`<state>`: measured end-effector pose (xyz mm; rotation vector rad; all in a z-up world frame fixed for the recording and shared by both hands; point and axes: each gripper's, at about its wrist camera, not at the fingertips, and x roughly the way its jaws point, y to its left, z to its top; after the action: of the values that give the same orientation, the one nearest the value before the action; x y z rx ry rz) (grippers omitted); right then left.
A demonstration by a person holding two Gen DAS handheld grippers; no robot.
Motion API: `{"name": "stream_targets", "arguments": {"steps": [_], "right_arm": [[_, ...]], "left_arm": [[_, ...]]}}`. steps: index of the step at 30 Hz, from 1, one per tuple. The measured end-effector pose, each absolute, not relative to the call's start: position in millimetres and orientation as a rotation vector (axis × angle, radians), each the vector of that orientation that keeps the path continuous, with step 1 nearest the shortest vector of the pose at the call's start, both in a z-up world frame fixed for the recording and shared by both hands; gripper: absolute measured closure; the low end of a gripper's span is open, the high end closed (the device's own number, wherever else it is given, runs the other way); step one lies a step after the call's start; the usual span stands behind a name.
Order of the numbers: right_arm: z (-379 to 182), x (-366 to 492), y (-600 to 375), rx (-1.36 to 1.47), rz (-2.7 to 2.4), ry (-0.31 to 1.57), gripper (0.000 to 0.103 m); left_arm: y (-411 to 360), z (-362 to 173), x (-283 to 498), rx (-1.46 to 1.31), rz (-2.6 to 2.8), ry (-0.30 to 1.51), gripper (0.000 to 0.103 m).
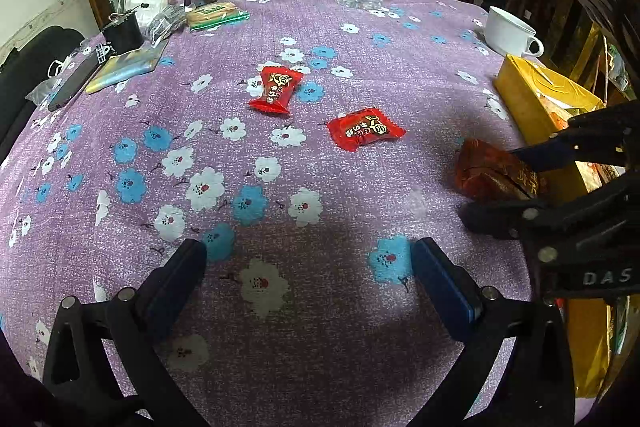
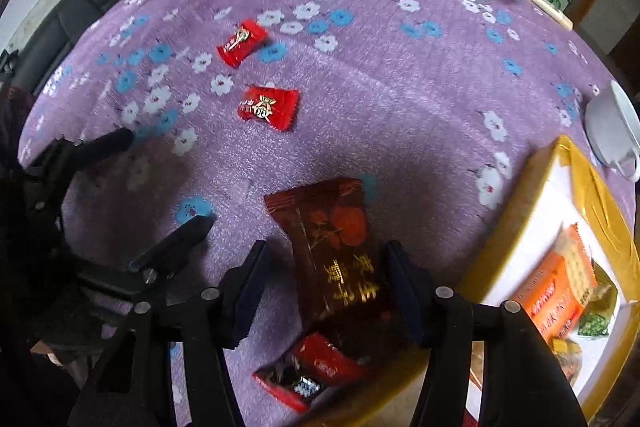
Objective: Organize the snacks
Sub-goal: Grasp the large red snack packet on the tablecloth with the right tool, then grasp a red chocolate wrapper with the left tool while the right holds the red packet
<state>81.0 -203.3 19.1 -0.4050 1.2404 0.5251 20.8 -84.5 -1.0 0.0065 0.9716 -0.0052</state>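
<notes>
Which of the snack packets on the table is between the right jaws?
The dark brown packet with gold lettering, beside the yellow box. The two bright red candies lie loose farther out on the tablecloth.

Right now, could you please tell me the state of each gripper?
Left gripper: open, holding nothing.
Right gripper: open around the dark red snack packet; no visible contact.
</notes>
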Motion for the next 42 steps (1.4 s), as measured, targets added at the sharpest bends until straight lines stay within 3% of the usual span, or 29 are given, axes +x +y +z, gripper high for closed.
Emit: {"name": "stream_targets", "arguments": {"steps": [4,22,42], "right_arm": [[22,83,-199,-0.377,0.497,1.242,0.064],[46,67,-207,-0.134,0.315,1.203,0.068],[118,-12,-249,0.2,0.319,1.041,0.069]], "left_arm": [[-85,-1,21,0.007,-0.005,0.972,0.0],[-86,-1,21,0.008,-0.006,0.971,0.0],[-86,-1,21,0.008,-0.006,0.971,0.0]]}}
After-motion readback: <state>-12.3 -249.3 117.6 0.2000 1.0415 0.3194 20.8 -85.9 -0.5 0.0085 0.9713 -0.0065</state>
